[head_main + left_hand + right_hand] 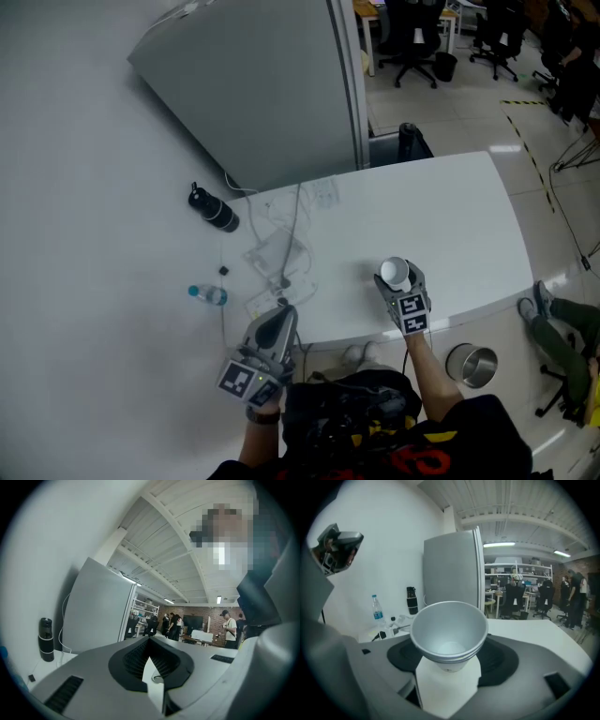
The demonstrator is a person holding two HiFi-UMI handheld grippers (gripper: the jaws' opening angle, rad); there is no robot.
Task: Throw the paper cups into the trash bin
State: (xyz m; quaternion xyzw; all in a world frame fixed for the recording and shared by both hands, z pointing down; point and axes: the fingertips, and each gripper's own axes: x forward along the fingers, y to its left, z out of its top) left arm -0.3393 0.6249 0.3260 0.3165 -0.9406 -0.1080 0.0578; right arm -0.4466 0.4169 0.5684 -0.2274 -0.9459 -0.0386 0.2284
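Right claw (398, 284): jaws wide, pads gripping nested paper cups (449, 630), upright, mouths open upward, above the white tabletop (450, 234) near its front edge. Left claw (274, 330): fully closed, nothing between its jaws. Steel trash bin (472, 365) stands on the floor, just right of the right claw.

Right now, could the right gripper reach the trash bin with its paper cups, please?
Probably yes: the right gripper holds the paper cups by the table edge, and the open trash bin stands on the floor nearby, nothing between them.
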